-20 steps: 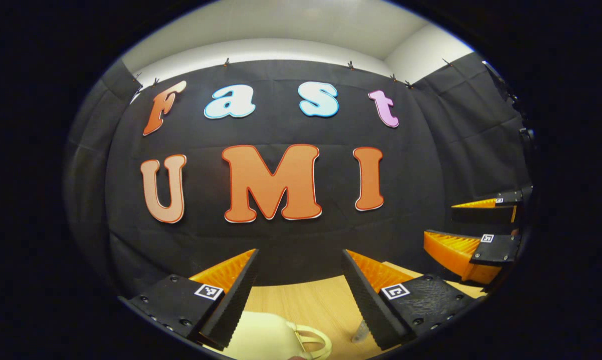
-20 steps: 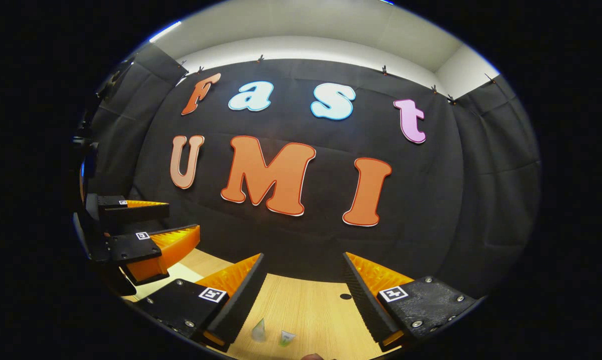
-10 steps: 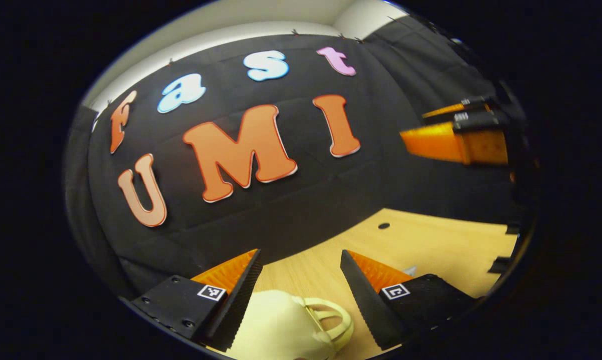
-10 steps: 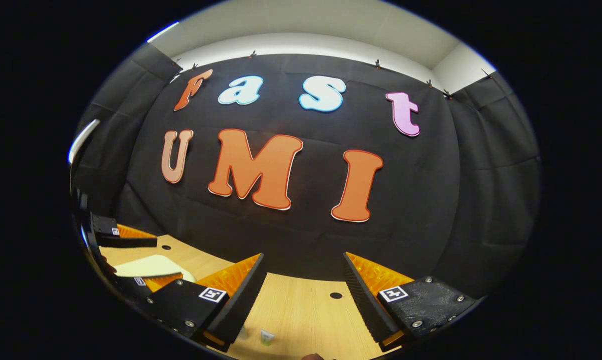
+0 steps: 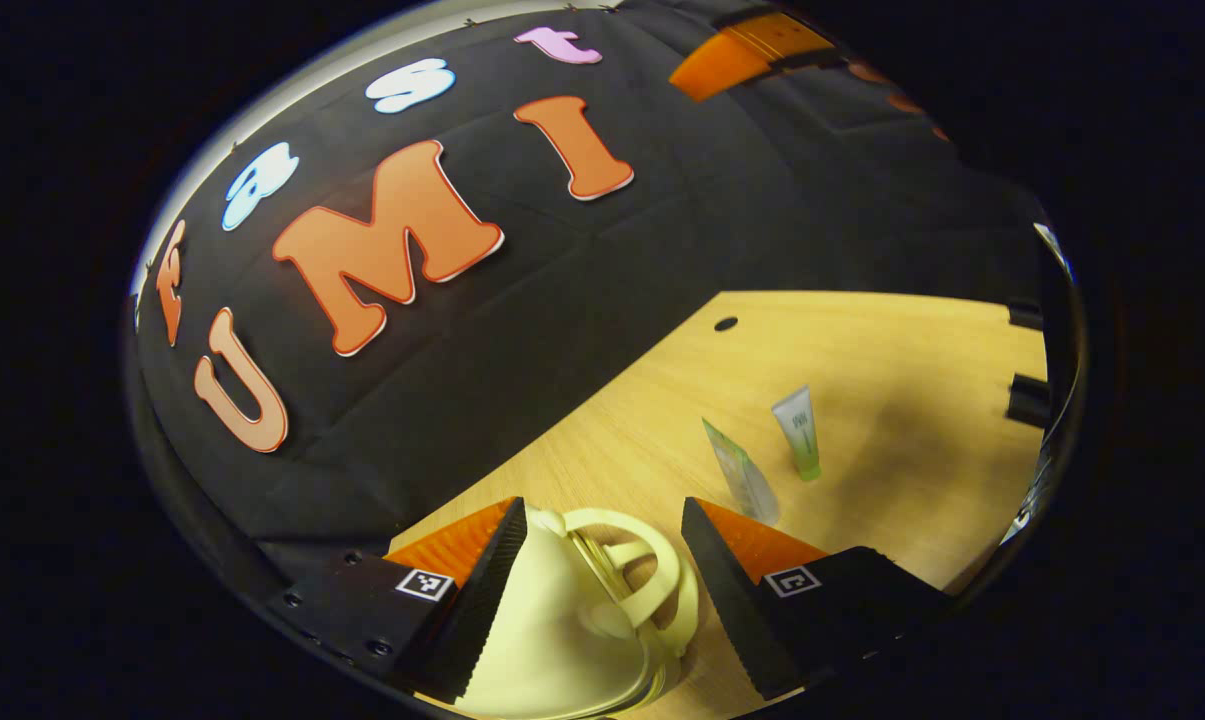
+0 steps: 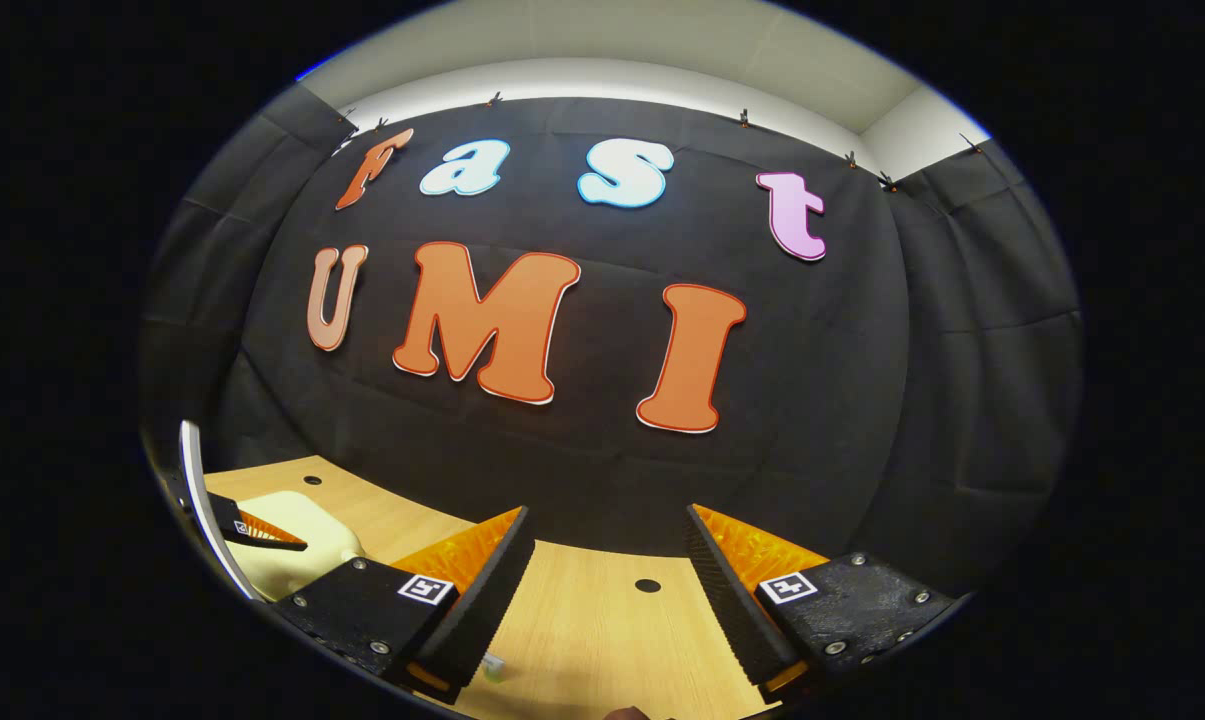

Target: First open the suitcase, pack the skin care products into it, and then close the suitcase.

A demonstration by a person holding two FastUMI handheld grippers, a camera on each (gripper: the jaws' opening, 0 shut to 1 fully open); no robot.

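Note:
The cream suitcase (image 5: 552, 640) lies shut on the wooden table, its looped handle (image 5: 630, 565) pointing away from me. My left gripper (image 5: 600, 510) is open, tilted down over the suitcase with a finger on each side of the handle and no grip on it. Two skin care tubes lie on the table beyond it: a green-capped white tube (image 5: 797, 432) and a clear greenish tube (image 5: 742, 475). My right gripper (image 6: 607, 512) is open and holds nothing, held level above the table. In the right gripper view the suitcase (image 6: 297, 515) sits far left under the left gripper (image 6: 257, 530).
The wooden table (image 5: 912, 340) has a small round hole (image 5: 725, 323) near the wall. Black fittings (image 5: 1027, 398) stick out at its right edge. A tube end (image 6: 492, 665) peeks out beside my right gripper's left finger. The right gripper (image 5: 752, 45) hangs high in the left gripper view.
My left gripper has rolled and dipped toward the table, so the suitcase handle now sits between its fingers and the tubes came into sight. The right gripper drifted slightly rightward.

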